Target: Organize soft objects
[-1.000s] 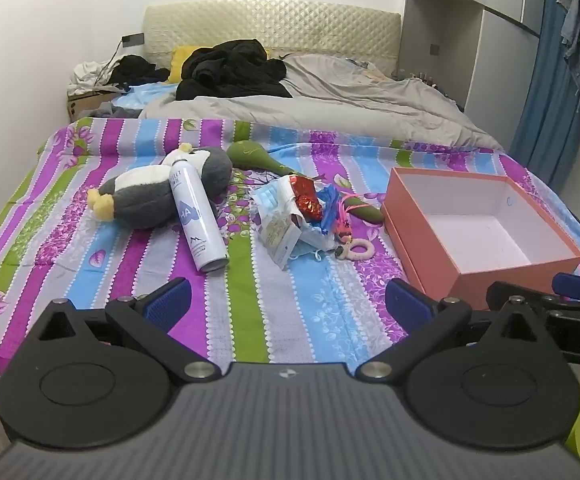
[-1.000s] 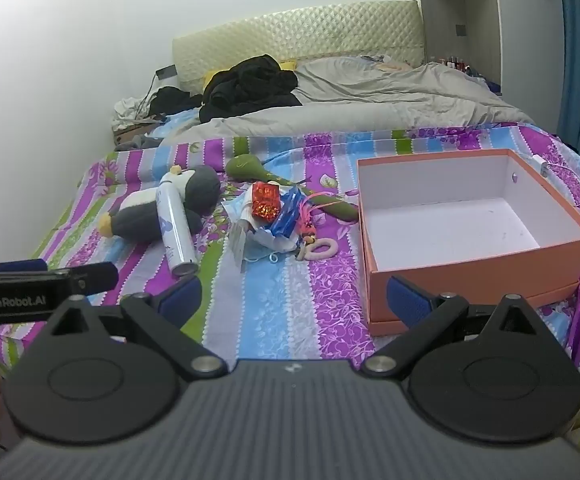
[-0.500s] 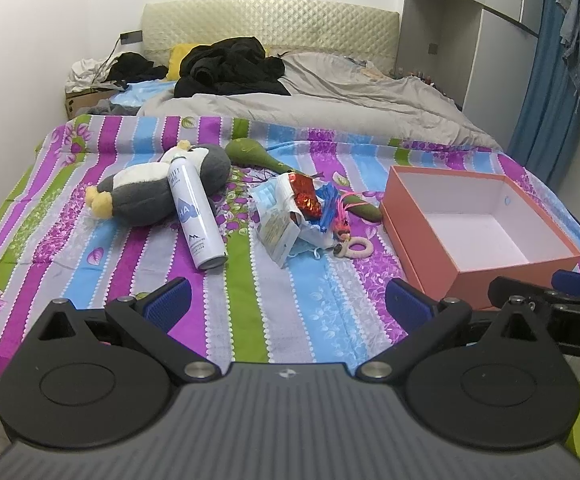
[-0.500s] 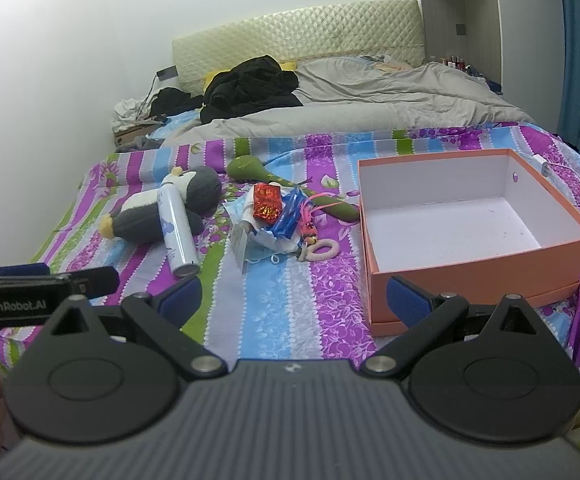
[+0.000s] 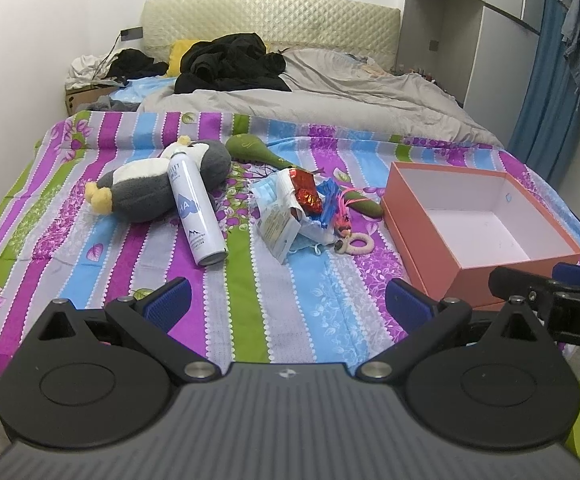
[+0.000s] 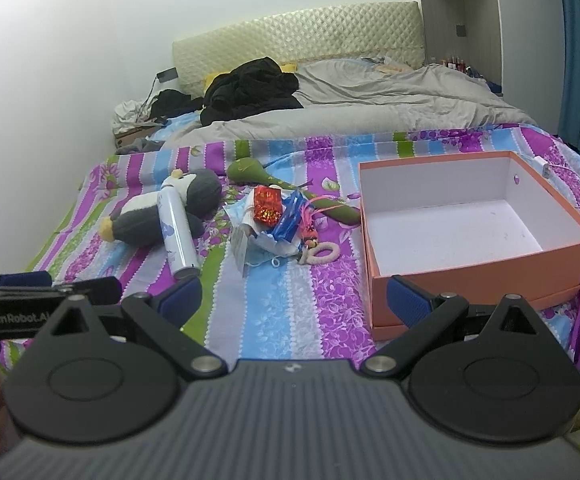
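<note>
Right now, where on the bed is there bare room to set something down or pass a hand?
Free: the striped sheet between the grippers and the clutter, and the box, which holds nothing. Also the strip left of the plush penguin. Crowded: the spray can leans on the penguin, and the packet pile reaches nearly to the box.

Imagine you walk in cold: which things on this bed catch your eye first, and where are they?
The open orange box stands empty on the right of the striped bedspread. Left of it lies a plush penguin with a white spray can resting across it. Between them sits a small heap topped by a shiny red packet.
</note>
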Demonstrator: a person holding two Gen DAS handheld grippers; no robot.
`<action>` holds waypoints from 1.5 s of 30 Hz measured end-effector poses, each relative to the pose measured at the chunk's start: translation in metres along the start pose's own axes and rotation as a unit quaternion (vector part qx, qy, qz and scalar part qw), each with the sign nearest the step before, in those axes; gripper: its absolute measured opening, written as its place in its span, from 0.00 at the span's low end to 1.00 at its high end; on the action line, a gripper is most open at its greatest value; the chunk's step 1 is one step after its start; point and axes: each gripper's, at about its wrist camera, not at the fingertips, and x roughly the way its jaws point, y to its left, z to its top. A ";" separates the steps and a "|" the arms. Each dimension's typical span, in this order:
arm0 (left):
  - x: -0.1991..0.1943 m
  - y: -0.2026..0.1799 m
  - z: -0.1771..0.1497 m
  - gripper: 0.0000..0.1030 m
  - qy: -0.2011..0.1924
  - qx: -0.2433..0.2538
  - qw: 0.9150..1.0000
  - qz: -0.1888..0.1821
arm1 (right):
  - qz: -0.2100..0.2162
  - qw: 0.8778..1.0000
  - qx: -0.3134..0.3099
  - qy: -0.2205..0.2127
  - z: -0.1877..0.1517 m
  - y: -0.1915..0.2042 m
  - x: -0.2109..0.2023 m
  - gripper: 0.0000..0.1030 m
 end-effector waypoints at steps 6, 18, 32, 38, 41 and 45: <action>0.003 0.002 -0.001 1.00 0.000 -0.003 1.000 0.003 | 0.000 1.000 0.003 0.006 -0.004 -0.001 0.002 0.98; 0.010 0.004 -0.005 1.00 0.011 -0.006 1.000 0.002 | 0.005 1.000 0.008 0.009 -0.004 -0.003 0.008 0.98; 0.032 0.004 -0.006 1.00 0.031 -0.012 0.999 0.000 | 0.010 0.999 0.021 0.022 -0.007 -0.009 0.024 0.98; 0.055 0.009 0.000 1.00 0.041 -0.022 0.999 0.009 | 0.027 0.999 0.029 0.033 -0.002 -0.011 0.042 0.98; 0.067 0.014 0.003 1.00 0.042 -0.034 0.998 0.009 | 0.036 0.998 0.029 0.040 0.003 -0.011 0.054 0.98; 0.088 0.024 0.007 1.00 0.048 -0.048 0.998 0.014 | 0.046 0.998 0.023 0.048 0.011 -0.009 0.073 0.98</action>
